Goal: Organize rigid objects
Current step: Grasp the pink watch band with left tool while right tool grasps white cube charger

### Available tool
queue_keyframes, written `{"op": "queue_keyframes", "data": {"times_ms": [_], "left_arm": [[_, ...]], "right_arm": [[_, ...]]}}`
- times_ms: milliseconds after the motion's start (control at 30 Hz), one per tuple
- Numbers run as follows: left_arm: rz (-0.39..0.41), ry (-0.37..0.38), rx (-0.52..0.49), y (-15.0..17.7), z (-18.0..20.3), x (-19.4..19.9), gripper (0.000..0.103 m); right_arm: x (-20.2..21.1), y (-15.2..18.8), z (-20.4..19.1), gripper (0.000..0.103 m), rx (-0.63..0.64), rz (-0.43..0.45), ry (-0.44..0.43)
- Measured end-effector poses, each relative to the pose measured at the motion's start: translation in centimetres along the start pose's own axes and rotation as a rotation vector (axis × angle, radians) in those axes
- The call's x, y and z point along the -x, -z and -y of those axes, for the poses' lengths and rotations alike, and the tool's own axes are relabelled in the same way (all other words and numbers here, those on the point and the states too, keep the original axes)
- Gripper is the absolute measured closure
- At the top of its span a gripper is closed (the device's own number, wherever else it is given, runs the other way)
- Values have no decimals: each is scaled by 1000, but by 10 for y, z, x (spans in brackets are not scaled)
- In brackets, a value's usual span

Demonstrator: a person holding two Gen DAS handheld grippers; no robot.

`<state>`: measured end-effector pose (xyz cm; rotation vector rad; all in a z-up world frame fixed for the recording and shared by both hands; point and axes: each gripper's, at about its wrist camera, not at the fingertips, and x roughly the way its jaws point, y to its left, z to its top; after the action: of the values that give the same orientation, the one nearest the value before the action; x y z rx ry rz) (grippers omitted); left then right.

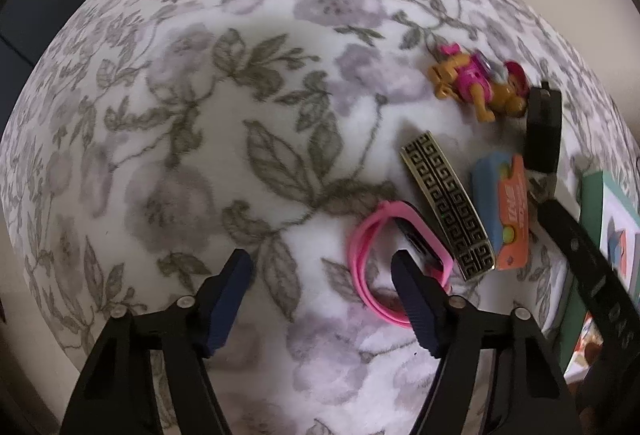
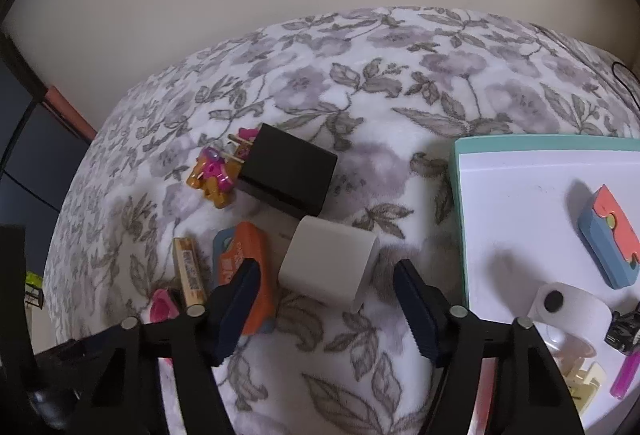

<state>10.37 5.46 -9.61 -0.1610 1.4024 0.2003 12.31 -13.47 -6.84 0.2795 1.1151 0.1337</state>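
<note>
My left gripper (image 1: pixel 320 263) points down over the flowered blanket (image 1: pixel 200 115), open with only cloth between its fingers. A pink wristband (image 1: pixel 372 235) lies by its right finger, partly hidden behind it. Beyond are a gold-and-black patterned bar (image 1: pixel 448 207), a blue-and-orange box (image 1: pixel 504 207), a pink-and-tan toy figure (image 1: pixel 476 83) and a black block (image 1: pixel 542 131). My right gripper (image 2: pixel 328 271) is open, and a white block (image 2: pixel 332 251) lies just beyond and between its fingertips, apart from both pads. The black block (image 2: pixel 288 171), toy figure (image 2: pixel 212 175) and orange box (image 2: pixel 244 255) lie to its left.
A teal-rimmed white tray (image 2: pixel 520 195) sits at the right with a blue-and-coral box (image 2: pixel 608 239), a tape roll (image 2: pixel 560 303), a pink lighter (image 2: pixel 626 375) and a cream clip (image 2: pixel 584 383). A pale wall rises behind the blanket. The other gripper's black arm (image 1: pixel 592 267) crosses the left view's right side.
</note>
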Motion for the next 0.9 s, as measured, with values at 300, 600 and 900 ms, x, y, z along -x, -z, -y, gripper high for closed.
{"op": "queue_keyframes", "data": {"times_ms": [300, 600, 900], "left_arm": [[22, -63, -90, -3, 32, -4, 41], [43, -48, -133, -5, 50, -2, 71], [61, -40, -142, -2, 58, -3, 83]], "right_arm": [[-12, -3, -11, 41, 53, 10, 68], [-11, 2, -11, 48, 85, 1, 83], [-2, 12, -6, 53, 83, -25, 71]]}}
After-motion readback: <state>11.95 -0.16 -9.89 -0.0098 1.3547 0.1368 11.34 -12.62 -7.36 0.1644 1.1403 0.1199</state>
